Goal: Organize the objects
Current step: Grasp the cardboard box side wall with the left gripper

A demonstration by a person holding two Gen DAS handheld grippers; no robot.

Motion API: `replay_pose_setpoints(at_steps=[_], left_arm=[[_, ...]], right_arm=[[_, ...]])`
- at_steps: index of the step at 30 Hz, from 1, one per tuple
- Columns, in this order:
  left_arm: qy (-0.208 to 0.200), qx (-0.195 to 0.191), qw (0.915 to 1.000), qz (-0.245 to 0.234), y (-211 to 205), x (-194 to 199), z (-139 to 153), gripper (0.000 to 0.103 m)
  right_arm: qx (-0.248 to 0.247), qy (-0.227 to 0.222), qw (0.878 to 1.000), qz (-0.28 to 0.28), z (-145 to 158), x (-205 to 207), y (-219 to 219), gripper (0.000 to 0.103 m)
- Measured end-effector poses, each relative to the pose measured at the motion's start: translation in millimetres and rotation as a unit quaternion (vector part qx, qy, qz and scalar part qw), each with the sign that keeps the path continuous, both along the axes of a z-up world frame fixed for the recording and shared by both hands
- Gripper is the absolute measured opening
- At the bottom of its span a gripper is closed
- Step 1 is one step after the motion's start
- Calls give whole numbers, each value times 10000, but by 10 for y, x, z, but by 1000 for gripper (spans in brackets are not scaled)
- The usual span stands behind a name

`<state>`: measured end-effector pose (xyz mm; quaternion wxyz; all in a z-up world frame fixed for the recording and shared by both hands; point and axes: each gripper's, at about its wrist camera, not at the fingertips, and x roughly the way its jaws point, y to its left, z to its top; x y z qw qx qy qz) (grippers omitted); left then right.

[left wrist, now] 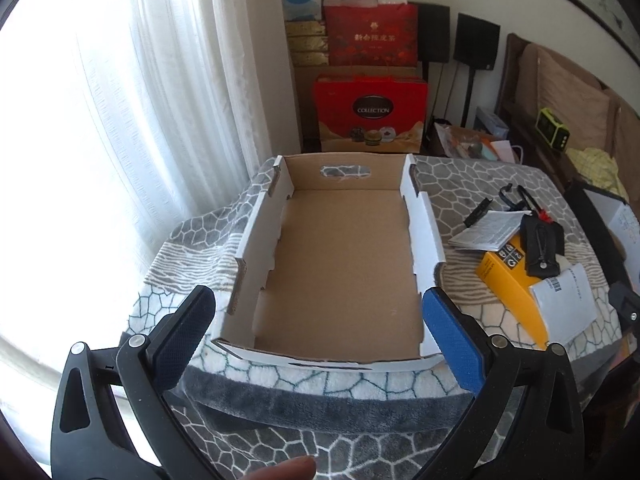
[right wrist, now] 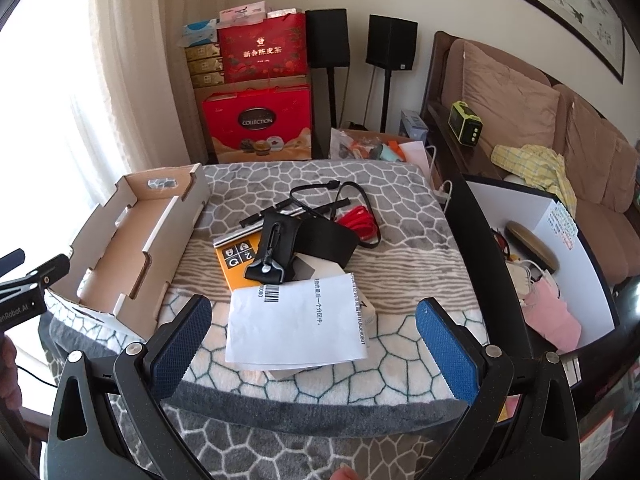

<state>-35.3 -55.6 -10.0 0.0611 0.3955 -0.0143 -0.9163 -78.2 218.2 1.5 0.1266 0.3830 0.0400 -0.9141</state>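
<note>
On a table draped in a grey-and-white patterned blanket (right wrist: 400, 200), an empty cardboard tray (left wrist: 340, 264) is sitting at the left, its long axis running away from the cameras toward a stack of red gift boxes (right wrist: 256, 120) against the wall; a handle cut-out is showing in its far end wall. The left gripper (left wrist: 318, 336) is hovering over the tray's near edge, fingers spread wide and gripping nothing; only the left wrist view is showing the tray's bare floor in full, while the right wrist view is catching it at an angle, with the side of the left gripper cut off at the frame's left edge. To the right of the tray, a pile of items is lying on the blanket: a yellow box (right wrist: 240, 262) mostly buried, a black pouch (right wrist: 272, 250) lying on it with its long axis running near to far, a white printed sheet (right wrist: 296, 320) covering the near part of the pile, and black straps (right wrist: 320, 196) tangling with something red (right wrist: 360, 218) that is hard to make out. The right gripper (right wrist: 314, 346) is hanging just short of the sheet, its fingers wide apart and empty. What is lying under the sheet is hidden. Farther right, a brown sofa (right wrist: 520, 92) is showing clearly only in the right wrist view.
</note>
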Motion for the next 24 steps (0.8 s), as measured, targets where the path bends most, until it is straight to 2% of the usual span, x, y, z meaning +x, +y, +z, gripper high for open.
replay_pose_setpoints(at_steps=[3, 5, 13, 16, 18, 22, 24], left_arm=[[-5, -190, 9997, 146, -201, -118, -40, 103], [-55, -179, 9994, 278, -371, -203, -90, 103], [-464, 403, 9973, 390, -882, -488, -375, 102], [-698, 647, 9948, 361, -989, -585, -513, 100], [-834, 815, 9927, 306, -1040, -627, -608, 100], [-1015, 920, 9901, 296, -1078, -653, -741, 95], [-1069, 965, 9893, 250, -1069, -656, -781, 88]], right_arm=[[-97, -118, 9999, -16, -36, -84, 69, 103], [-86, -160, 9998, -87, -55, -147, 119, 102], [-89, -350, 9992, -197, -154, -322, 252, 100], [-116, -483, 9986, -189, -229, -371, 296, 95], [-114, -612, 9978, -234, -297, -413, 334, 87], [-126, -783, 9964, -291, -418, -449, 412, 84], [-174, -847, 9958, -293, -462, -449, 437, 84]])
